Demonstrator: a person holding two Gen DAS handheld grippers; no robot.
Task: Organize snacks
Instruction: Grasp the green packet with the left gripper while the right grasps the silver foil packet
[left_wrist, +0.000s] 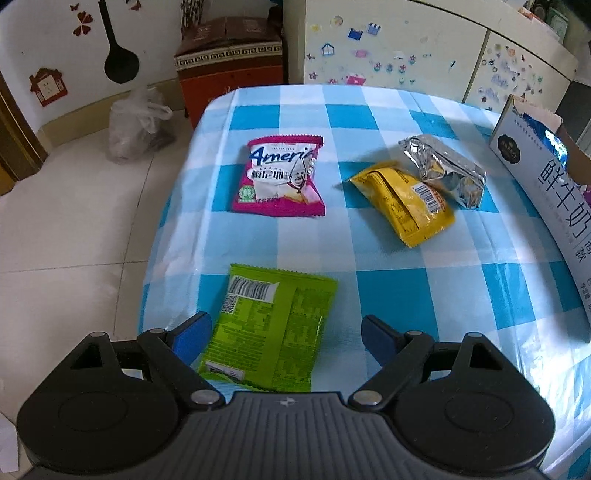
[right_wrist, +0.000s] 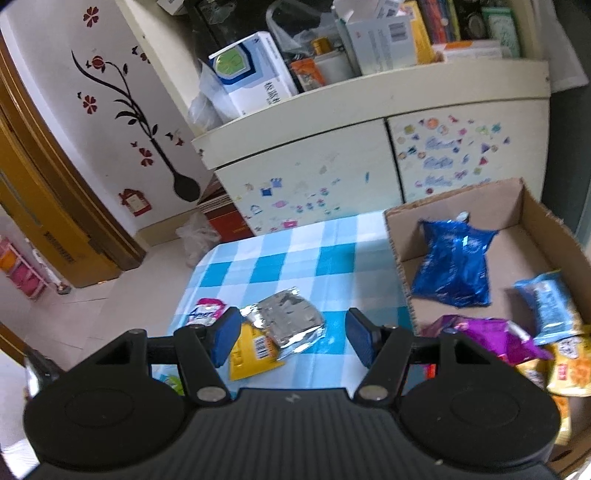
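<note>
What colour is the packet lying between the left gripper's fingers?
Lime green packet, its barcode side facing up; clearest in the left wrist view.

A blue-and-white checked tablecloth covers the table. A knotted plastic bag sits on the tiled floor beside a red-brown box. A sticker-covered cream cabinet stands behind, its top cluttered with boxes. Floral decals mark the wall.
</note>
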